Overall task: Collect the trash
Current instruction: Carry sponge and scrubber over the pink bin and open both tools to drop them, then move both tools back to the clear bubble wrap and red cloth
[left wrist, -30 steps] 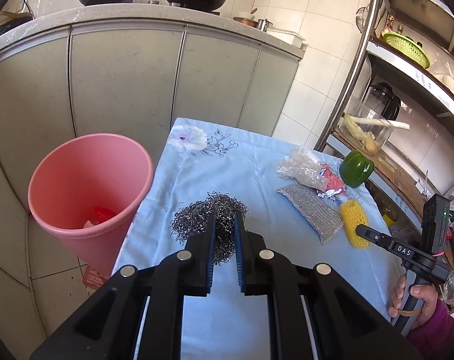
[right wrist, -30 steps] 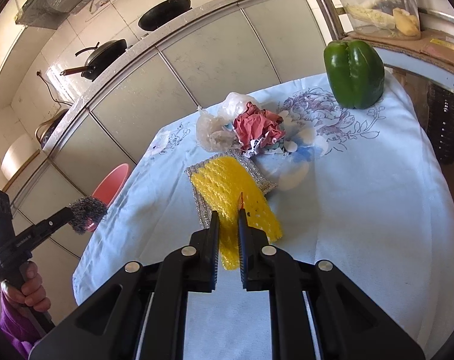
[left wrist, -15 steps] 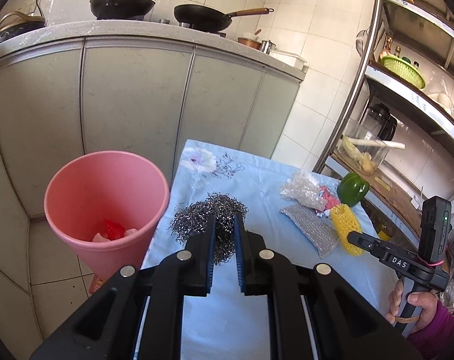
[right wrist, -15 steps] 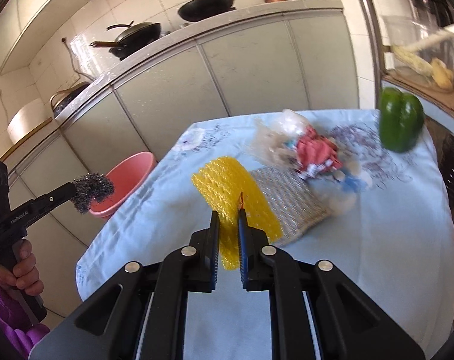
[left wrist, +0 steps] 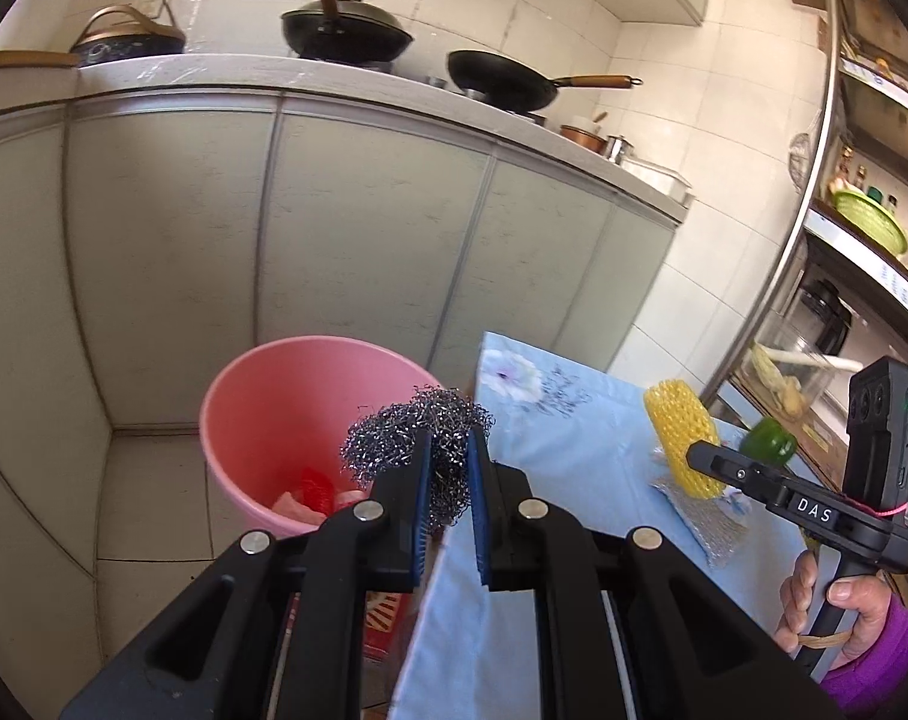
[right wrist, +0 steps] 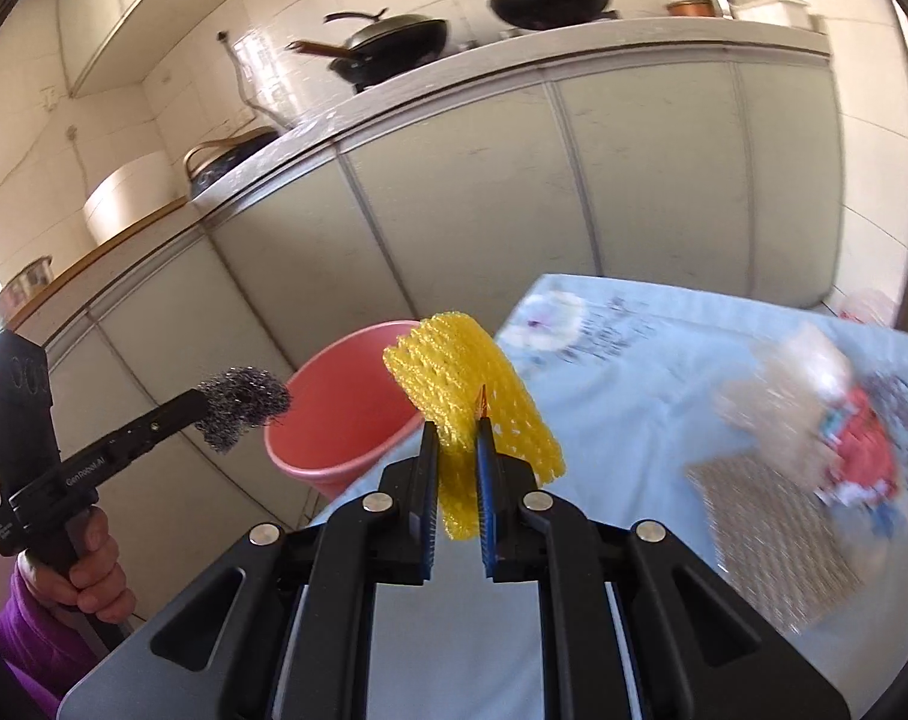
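Trash carried toward pink bucket [left wrist: 273, 396]; both loads clear of the tablecloth [left wrist: 574, 468].

Clamped steel wool [left wrist: 417, 432] in left gripper [left wrist: 447, 480]; pinched yellow foam net [right wrist: 466, 396] in right gripper [right wrist: 457, 468]; best brought fully over the rim before release, one after the other; swung closer to the bucket than a second earlier.

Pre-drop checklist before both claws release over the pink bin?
1. Left claw clamped on steel wool: ok.
2. Right claw clamped on yellow foam net: ok.
3. Steel wool above pink bin opening: cannot tell; it looks near the rim by the table edge.
4. Foam net above bin: not ok, it looks over the table edge.
5. Bin has room: ok.
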`<state>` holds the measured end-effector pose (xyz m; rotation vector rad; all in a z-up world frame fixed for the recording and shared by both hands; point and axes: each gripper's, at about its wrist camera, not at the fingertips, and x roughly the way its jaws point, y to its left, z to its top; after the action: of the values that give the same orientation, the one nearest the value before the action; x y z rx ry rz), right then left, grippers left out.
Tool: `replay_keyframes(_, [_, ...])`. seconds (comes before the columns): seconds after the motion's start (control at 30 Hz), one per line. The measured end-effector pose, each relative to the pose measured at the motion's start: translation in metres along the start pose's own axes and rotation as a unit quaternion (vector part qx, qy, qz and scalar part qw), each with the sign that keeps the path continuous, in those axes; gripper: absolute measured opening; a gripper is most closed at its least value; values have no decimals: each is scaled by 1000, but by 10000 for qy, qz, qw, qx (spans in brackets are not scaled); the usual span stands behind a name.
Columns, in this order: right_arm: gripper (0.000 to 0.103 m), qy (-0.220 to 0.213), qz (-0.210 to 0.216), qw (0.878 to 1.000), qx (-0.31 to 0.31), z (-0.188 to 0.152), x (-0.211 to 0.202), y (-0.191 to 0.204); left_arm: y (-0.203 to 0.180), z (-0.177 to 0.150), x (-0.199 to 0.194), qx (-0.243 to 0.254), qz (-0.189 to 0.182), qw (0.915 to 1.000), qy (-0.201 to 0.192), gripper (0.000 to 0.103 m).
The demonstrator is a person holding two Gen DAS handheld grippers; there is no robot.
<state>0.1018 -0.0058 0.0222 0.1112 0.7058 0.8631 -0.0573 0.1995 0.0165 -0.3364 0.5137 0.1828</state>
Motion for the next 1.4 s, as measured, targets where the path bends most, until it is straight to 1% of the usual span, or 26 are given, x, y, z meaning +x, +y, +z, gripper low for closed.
replay_keyframes(0.17, [12, 223, 431, 9987, -147, 19, 45, 29, 26, 0, 11, -227, 188, 9995, 63, 11])
replay_keyframes(0.27, [12, 395, 618, 9972, -131, 23, 68, 41, 39, -1, 22, -348, 299, 9989, 137, 11])
replay_keyframes(0.4, [12, 666, 836, 9943, -55, 29, 104, 55, 52, -5, 36, -505, 351, 9978, 265, 11])
replay_keyframes(0.6, [12, 990, 922, 9907, 111, 29, 144, 57, 58, -9, 58, -550, 443, 9966, 433, 11])
replay_keyframes(0.73, [12, 1166, 956, 9883, 241, 25, 160, 55, 61, -11, 67, -580, 474, 9959, 514, 13])
replay_keyframes(0.77, [17, 1186, 956, 9880, 270, 24, 163, 54, 62, -11, 69, -598, 476, 9957, 530, 15])
replay_keyframes(0.8, [22, 1188, 965, 9878, 284, 24, 164, 53, 63, -12, 70, -619, 481, 9955, 537, 15])
replay_keyframes(0.83, [32, 1171, 987, 9878, 293, 23, 164, 52, 63, -12, 71, -633, 491, 9954, 534, 15])
replay_keyframes(0.87, [37, 1157, 989, 9879, 290, 23, 165, 52, 64, -12, 71, -641, 504, 9952, 542, 16])
replay_keyframes(1.0, [38, 1114, 907, 9894, 215, 23, 161, 50, 65, -12, 74, -675, 547, 9946, 570, 20])
replay_keyframes(1.13, [38, 1025, 840, 9910, 196, 23, 152, 47, 63, -10, 72, -653, 563, 9947, 553, 21])
replay_keyframes(1.2, [38, 984, 835, 9914, 212, 23, 146, 45, 61, -9, 70, -643, 580, 9947, 554, 26])
replay_keyframes(1.23, [40, 974, 834, 9915, 213, 23, 144, 45, 59, -8, 69, -645, 588, 9947, 552, 26])
replay_keyframes(1.27, [46, 956, 829, 9918, 204, 23, 140, 44, 58, -8, 68, -643, 589, 9947, 553, 26])
replay_keyframes(1.4, [48, 842, 795, 9932, 88, 20, 124, 46, 52, -7, 61, -604, 561, 9951, 540, 26])
